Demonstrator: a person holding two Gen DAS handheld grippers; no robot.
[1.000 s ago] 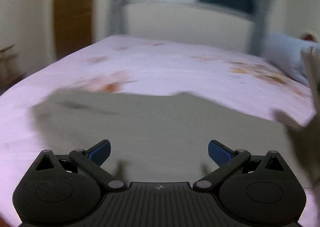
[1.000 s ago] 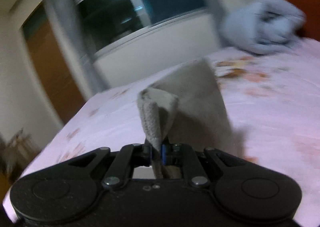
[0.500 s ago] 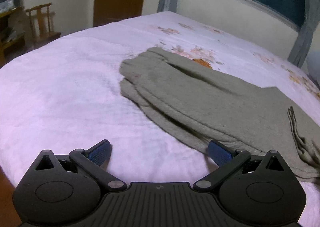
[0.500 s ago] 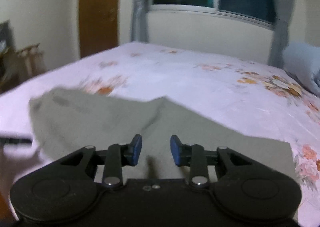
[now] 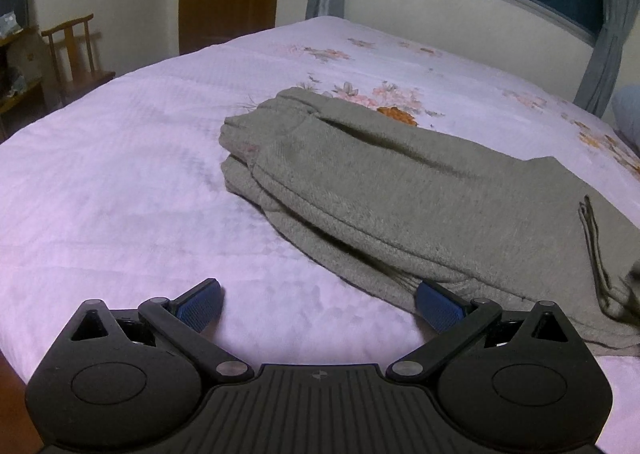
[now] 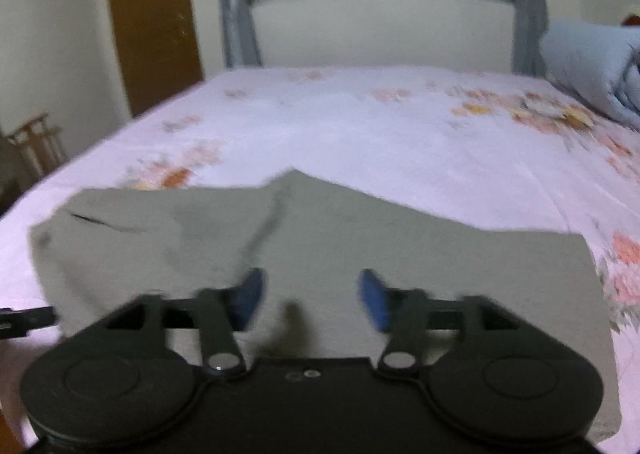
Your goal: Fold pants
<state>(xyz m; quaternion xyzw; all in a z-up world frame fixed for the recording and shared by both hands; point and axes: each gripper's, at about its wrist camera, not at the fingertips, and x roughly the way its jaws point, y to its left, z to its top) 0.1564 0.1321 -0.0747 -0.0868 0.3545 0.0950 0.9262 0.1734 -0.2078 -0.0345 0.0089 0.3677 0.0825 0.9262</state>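
The grey-green knitted pants (image 5: 400, 189) lie folded lengthwise on the pale pink flowered bedspread (image 5: 120, 173), drawstring trailing at their near right end. My left gripper (image 5: 318, 304) stands wide open with nothing held; its right blue pad (image 5: 438, 304) sits at the fabric's near edge, its left pad over bare spread. My right gripper (image 6: 312, 296), blurred, has just been opening above the cloth (image 6: 320, 238); its pads stand apart and grip nothing.
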